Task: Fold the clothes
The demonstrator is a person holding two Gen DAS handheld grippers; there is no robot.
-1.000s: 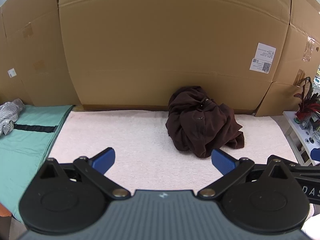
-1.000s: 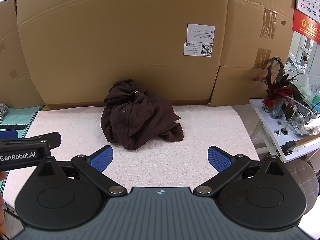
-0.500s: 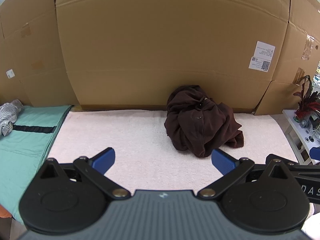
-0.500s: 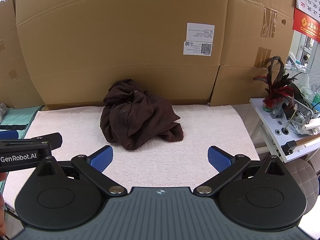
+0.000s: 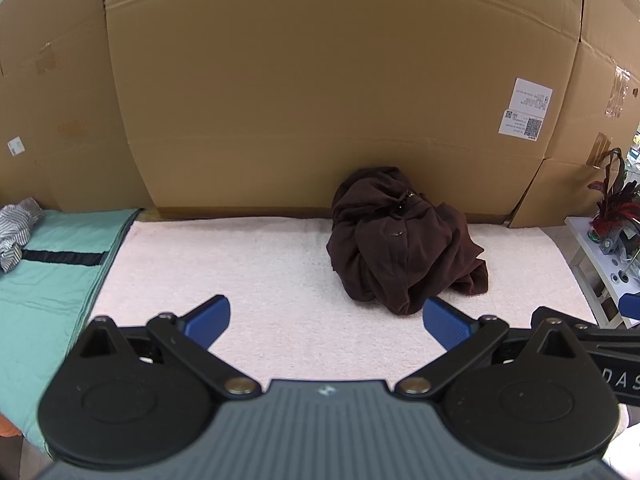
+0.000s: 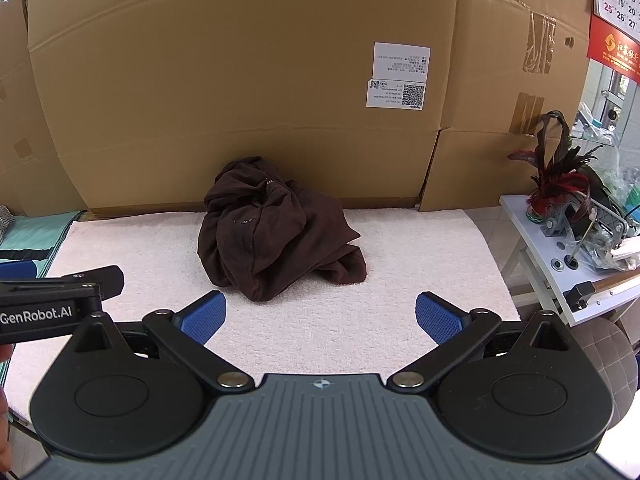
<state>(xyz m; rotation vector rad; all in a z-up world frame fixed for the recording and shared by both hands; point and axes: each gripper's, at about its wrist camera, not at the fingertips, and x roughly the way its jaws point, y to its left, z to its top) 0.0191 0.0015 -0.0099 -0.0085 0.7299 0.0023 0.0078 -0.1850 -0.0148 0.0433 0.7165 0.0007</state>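
My left gripper [image 5: 326, 318] and right gripper [image 6: 320, 316] both hang spread wide and empty, their ribbed blue pads [image 6: 438, 317] above the nubbly pale-pink towelling that covers the surface [image 6: 400, 264]. Farther off, the dark brown garment [image 5: 400, 240] sits in a soft crumpled heap on that towelling, up against the smooth cardboard wall [image 5: 320, 100] behind it.

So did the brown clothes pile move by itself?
No. The brown clothes pile sits in the same crumpled heap on the pink towel, against the cardboard wall, untouched by either gripper.
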